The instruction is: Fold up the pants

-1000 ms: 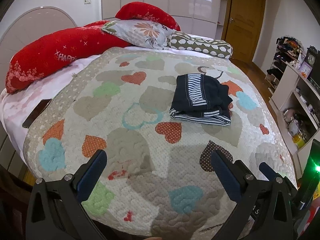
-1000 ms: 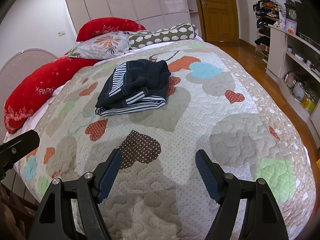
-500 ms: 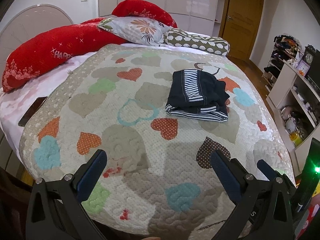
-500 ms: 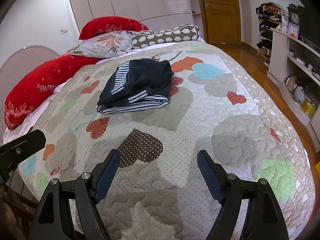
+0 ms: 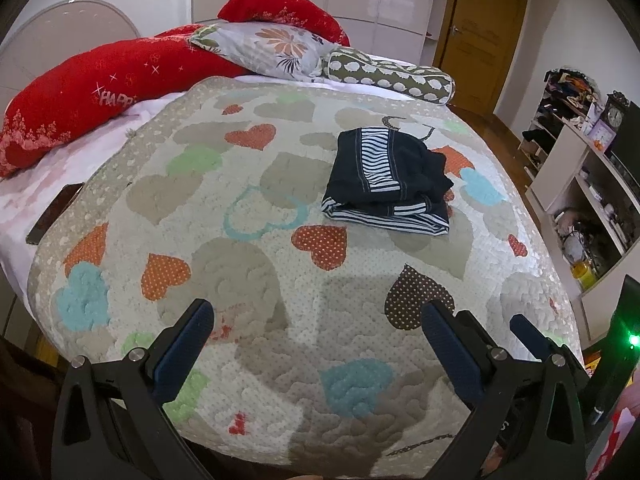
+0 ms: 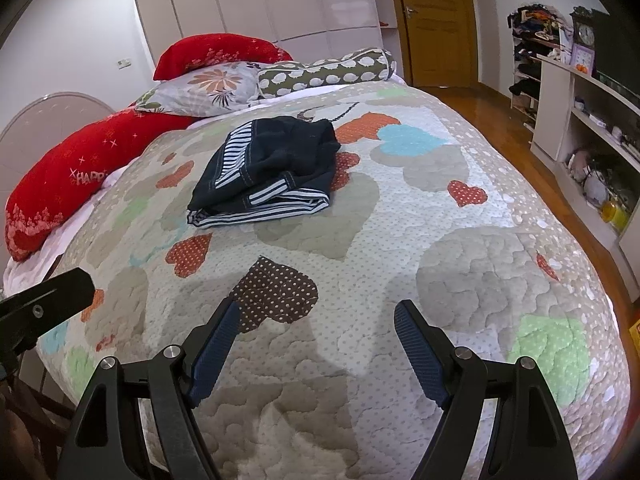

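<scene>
- Bedroom with glossy wardrobe doors, wooden door and open shelving along the right wall.
- Heart-patterned quilt spread over the bed.
- Folded pants, dark navy with striped panels, lying mid-quilt, well apart from both grippers.
- Compared with a second ago: pants in the same spot and shape; view barely shifted.
- Left gripper held above the near quilt edge, jaws spread wide, nothing between them.
- Right gripper likewise wide apart and empty, hovering over the brown dotted heart.
- Readable writing: "HAPP" in white on the red pillow; rest of the word hidden by a fold.
- Clock on the shelf top; face too small to read.
</scene>
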{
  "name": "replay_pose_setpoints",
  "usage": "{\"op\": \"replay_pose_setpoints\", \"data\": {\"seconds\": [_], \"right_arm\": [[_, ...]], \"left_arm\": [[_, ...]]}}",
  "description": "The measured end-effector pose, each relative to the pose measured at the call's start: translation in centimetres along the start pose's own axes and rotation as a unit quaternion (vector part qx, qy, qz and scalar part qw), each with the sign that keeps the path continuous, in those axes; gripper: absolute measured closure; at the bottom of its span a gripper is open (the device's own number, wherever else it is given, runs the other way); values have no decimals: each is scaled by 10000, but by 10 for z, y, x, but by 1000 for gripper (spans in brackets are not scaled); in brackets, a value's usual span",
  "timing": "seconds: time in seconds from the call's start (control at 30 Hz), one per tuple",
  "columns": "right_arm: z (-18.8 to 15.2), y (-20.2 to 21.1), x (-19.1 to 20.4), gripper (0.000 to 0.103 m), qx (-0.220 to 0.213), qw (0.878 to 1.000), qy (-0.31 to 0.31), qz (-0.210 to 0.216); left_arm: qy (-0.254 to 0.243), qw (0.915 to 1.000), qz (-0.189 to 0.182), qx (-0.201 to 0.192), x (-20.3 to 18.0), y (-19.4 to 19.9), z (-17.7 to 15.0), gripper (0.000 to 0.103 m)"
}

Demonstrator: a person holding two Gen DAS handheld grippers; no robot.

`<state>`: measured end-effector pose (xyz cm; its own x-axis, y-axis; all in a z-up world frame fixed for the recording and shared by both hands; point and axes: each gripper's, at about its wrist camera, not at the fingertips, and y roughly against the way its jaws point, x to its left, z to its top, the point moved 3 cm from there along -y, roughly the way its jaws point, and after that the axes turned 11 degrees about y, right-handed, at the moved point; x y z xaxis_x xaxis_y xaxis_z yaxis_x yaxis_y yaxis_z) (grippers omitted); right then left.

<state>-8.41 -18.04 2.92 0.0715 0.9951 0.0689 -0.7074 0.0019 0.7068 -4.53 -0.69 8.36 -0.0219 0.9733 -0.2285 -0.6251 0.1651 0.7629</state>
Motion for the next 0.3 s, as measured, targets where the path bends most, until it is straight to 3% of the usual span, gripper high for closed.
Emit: {"op": "replay_pose_setpoints", "data": {"seconds": [0.3], "right_arm": [[0,-1,4,19,13,10000,75,9]], "left_arm": [[-95,9999,70,-8,0,-2,-2,0]]}}
